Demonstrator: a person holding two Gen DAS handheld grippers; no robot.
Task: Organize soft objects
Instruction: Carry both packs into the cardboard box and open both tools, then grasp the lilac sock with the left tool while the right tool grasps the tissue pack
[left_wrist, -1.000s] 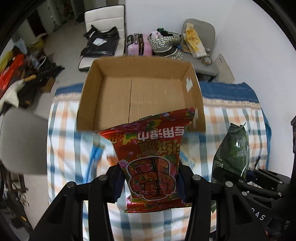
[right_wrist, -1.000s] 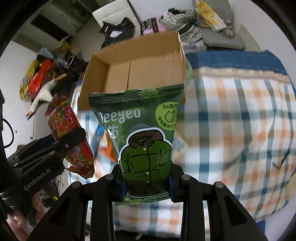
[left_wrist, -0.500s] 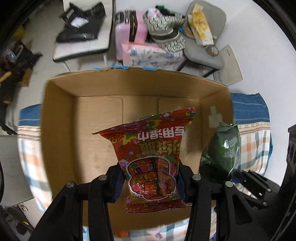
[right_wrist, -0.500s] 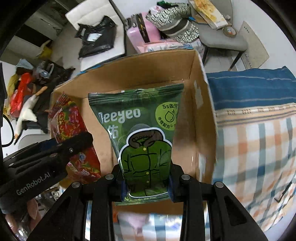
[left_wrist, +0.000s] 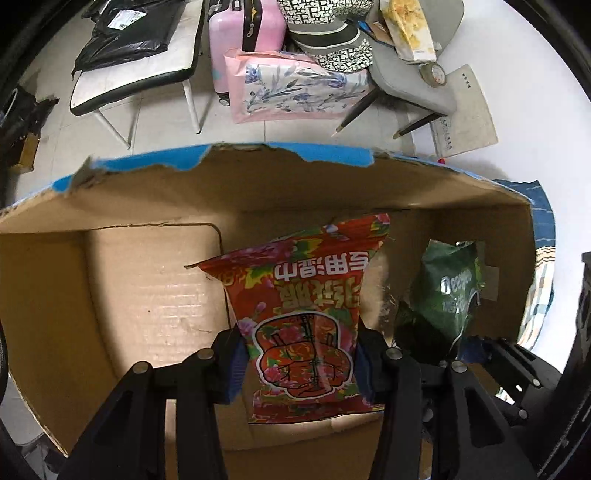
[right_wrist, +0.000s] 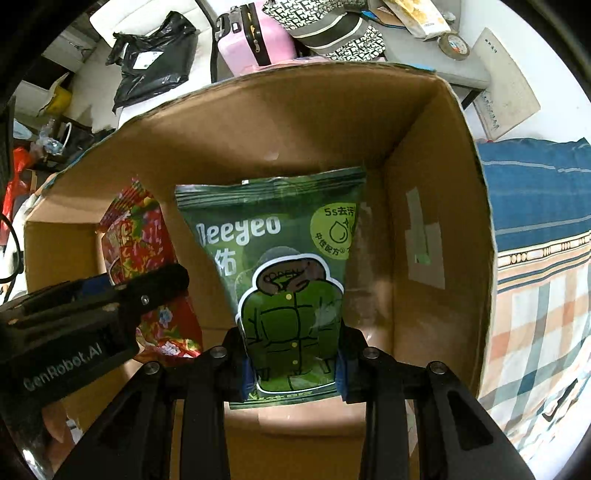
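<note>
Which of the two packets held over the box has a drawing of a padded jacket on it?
The green packet, gripped by the right tongs near the cardboard box's right wall. The left tongs hold a red floral packet.

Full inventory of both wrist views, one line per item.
red pack: 1, red floral, held inside box, left side
green pack: 1, green, held inside box, right side
cardboard box: 1, brown, torn blue rim, on bed
checked blanket: 1, blue-orange plaid, right of box
pink suitcase: 1, pink, floor behind box
chairs: 2, grey and white, behind box
left claw: black, shut on red pack
right claw: black, shut on green pack
</note>
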